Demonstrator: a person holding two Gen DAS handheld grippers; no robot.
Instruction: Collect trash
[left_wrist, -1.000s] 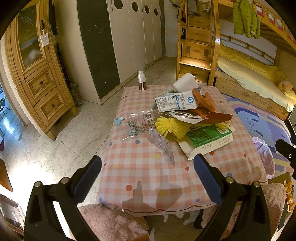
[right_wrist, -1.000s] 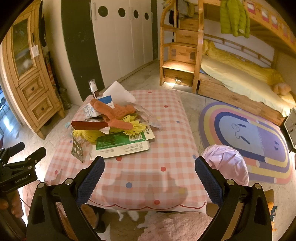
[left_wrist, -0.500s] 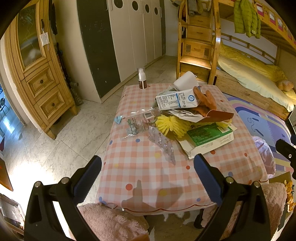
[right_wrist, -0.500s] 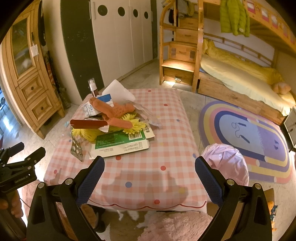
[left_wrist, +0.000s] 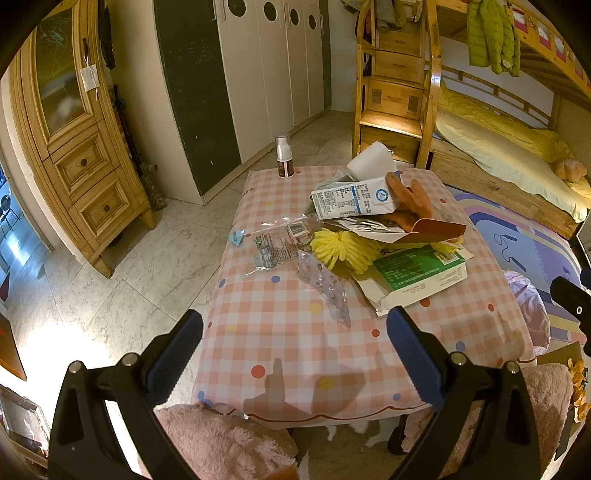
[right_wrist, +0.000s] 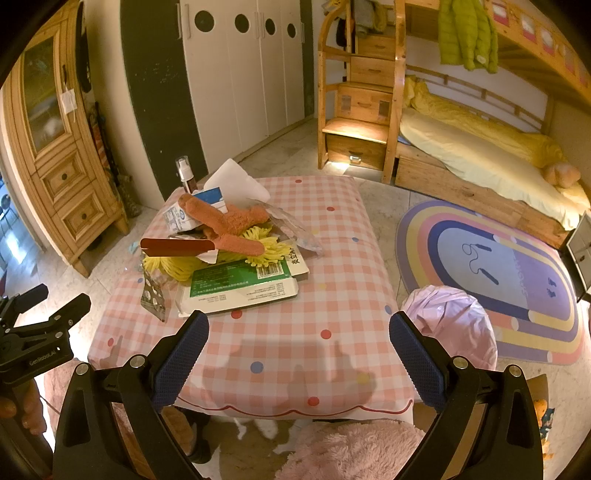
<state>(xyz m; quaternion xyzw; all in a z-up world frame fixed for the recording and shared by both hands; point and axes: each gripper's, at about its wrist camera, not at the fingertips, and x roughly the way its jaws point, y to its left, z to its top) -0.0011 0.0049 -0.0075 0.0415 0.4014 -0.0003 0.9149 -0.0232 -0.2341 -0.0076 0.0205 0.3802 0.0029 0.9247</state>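
Both tongs spread wide and empty: left tongs (left_wrist: 294, 332) and right tongs (right_wrist: 298, 334) hovering over the near edge of the desk (left_wrist: 295, 354), under a pink checked cloth with coloured dots. Far left, a wooden cabinet (left_wrist: 74, 147) with drawers on the pale marble floor (left_wrist: 122, 280); next, white wardrobe doors (left_wrist: 273, 66) with round holes. On the desk's far left corner, a small pump bottle (left_wrist: 284, 157), upright. Trash heaped across the far half: clear plastic wrapper (left_wrist: 277, 243), blister pack (left_wrist: 325, 286), yellow fringed mop head (left_wrist: 345, 249), milk carton (left_wrist: 354, 199), orange glove (left_wrist: 410, 201), flattened green-and-white box (left_wrist: 417, 273). Right of the desk, a pink bag (right_wrist: 448, 323) on the floor, a striped oval rug (right_wrist: 491, 266), a bunk bed (right_wrist: 480, 155) with yellow bedding.
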